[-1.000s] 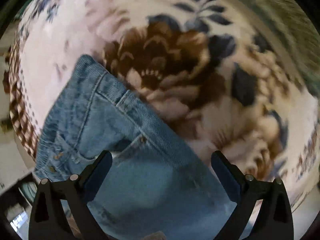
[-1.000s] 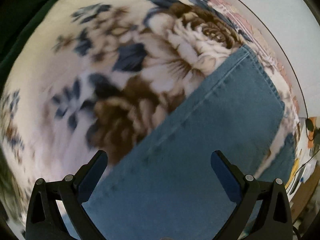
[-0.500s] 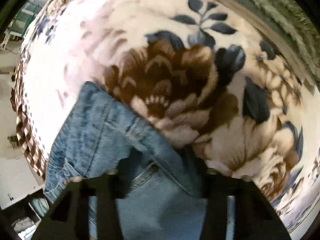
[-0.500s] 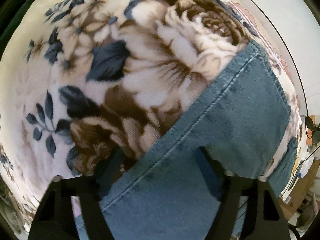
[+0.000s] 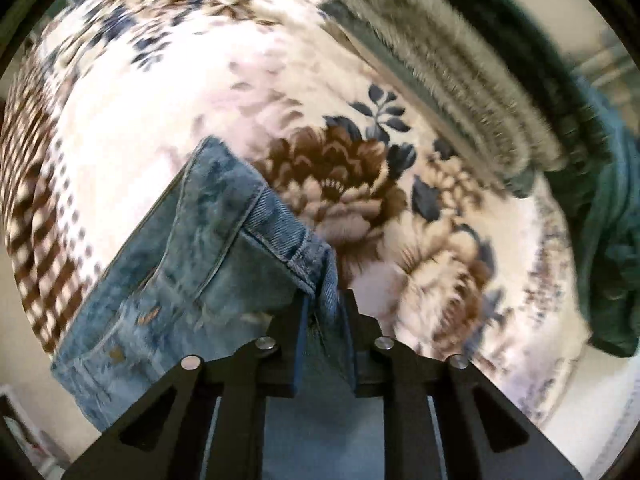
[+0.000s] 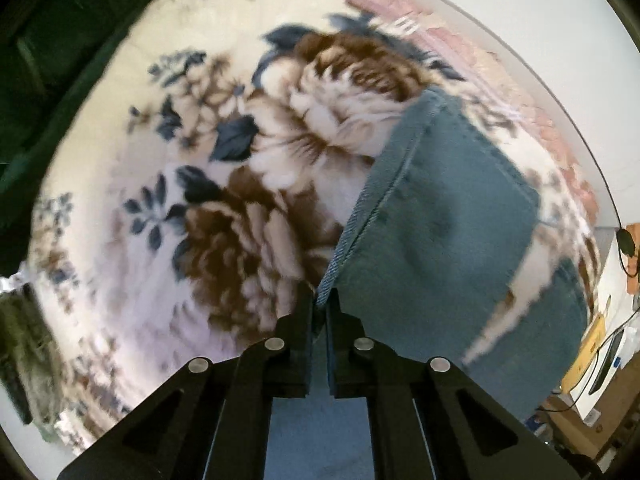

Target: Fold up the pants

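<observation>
Blue denim pants (image 5: pixel 208 240) lie on a floral blanket (image 5: pixel 360 208). In the left wrist view the waistband end with pocket and rivets shows, and my left gripper (image 5: pixel 325 304) is shut on the pants' side edge, which is lifted off the blanket. In the right wrist view a plain trouser leg (image 6: pixel 448 232) runs up to its hem at the upper right. My right gripper (image 6: pixel 319 300) is shut on the leg's seam edge, pinched up between the pads. A second leg part (image 6: pixel 560 320) lies lower right.
The blanket (image 6: pixel 200 208) covers a bed. A grey-green fur-trimmed garment (image 5: pixel 480 80) and dark green cloth (image 5: pixel 612 220) lie at the blanket's far right edge. Boxes and cables (image 6: pixel 600 360) stand past the bed's right side. A white wall (image 6: pixel 520 20) is behind.
Both grippers went from wide open over the flat pants to shut on the denim edges. The left one has risen, lifting the waistband side; the view now takes in more blanket.
</observation>
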